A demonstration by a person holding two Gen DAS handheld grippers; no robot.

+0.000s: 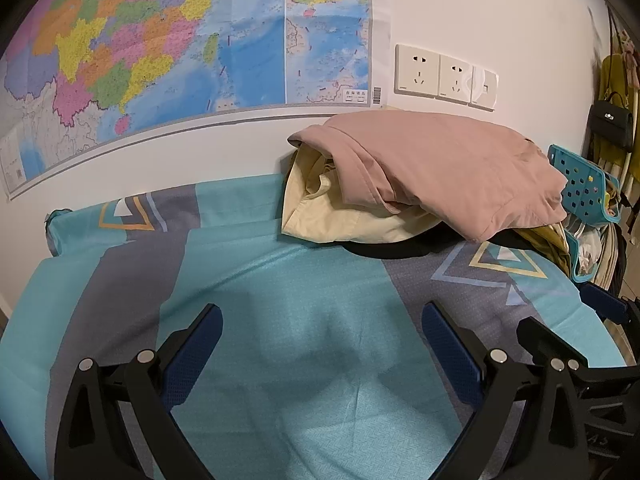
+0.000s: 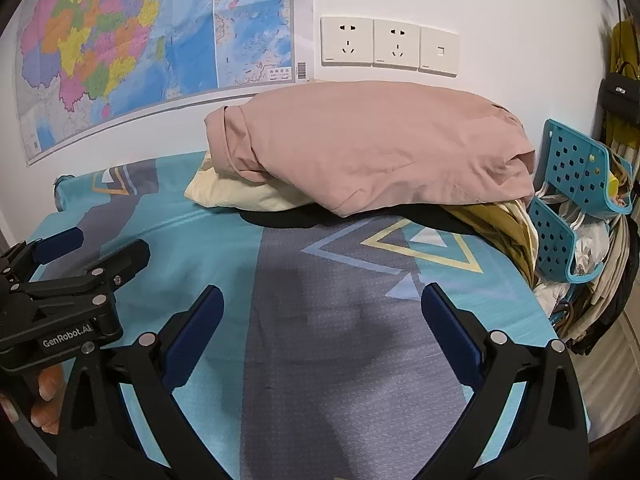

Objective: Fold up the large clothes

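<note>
A pile of clothes lies at the back of the bed against the wall. On top is a pink garment (image 1: 440, 168) (image 2: 360, 148), over a cream one (image 1: 340, 216) (image 2: 240, 196) and a black one (image 1: 392, 248) (image 2: 288, 216). An olive garment (image 1: 548, 240) (image 2: 492, 220) pokes out at the pile's right end. My left gripper (image 1: 324, 320) (image 2: 104, 246) hovers open above the teal and grey sheet (image 1: 260, 272) (image 2: 340, 360), short of the pile. My right gripper (image 2: 322, 300) (image 1: 568, 316) hangs open just to its right, also holding nothing.
A coloured map (image 1: 160, 48) (image 2: 140, 40) and wall sockets (image 1: 444, 76) (image 2: 388, 42) are behind the bed. A blue perforated basket (image 1: 584, 188) (image 2: 576, 168) with more cloth stands at the bed's right edge; bags hang beyond it. A hand (image 2: 44, 400) grips the left gripper's handle.
</note>
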